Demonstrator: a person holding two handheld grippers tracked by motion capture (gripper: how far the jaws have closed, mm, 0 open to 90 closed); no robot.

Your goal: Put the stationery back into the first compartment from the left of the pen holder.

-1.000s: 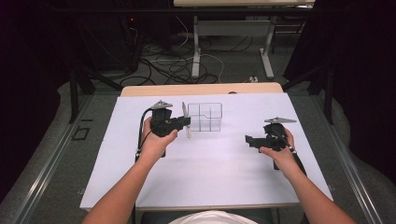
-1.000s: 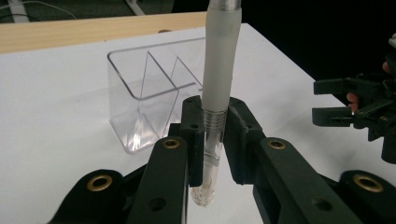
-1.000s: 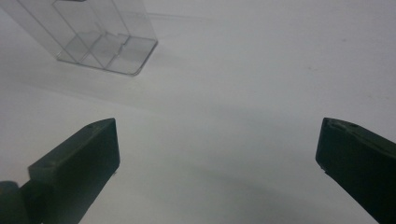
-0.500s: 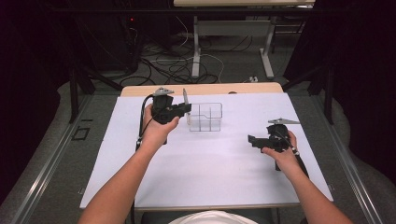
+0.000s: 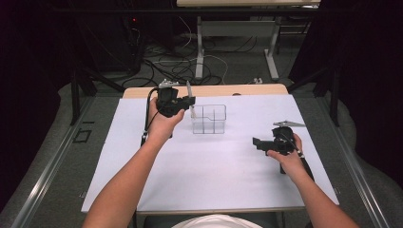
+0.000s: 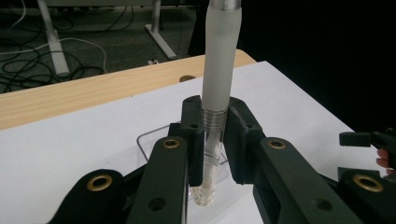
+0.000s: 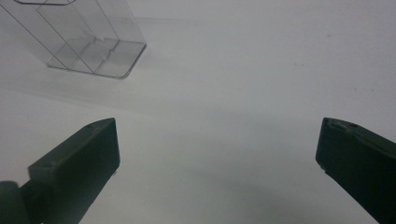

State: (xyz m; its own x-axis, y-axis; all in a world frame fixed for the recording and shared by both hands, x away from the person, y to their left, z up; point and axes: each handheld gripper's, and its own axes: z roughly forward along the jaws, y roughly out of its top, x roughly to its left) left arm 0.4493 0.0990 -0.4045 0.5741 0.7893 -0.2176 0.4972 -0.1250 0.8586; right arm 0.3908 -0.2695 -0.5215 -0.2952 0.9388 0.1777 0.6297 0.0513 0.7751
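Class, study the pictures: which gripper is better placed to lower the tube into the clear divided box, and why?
Left. The left gripper is shut on the upright frosted tube with clear lower end, just beside the clear plastic divided box. The right gripper hangs open over bare white table, farther away.

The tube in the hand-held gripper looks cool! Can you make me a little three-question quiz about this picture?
1. True or false: the left hand-held gripper is shut on the tube.
2. The right hand-held gripper has its jaws: A) wide apart B) closed on a pen.
3. Fill in: the clear divided box stands on the ______ table cover.

Key: 1 true; 2 A; 3 white.
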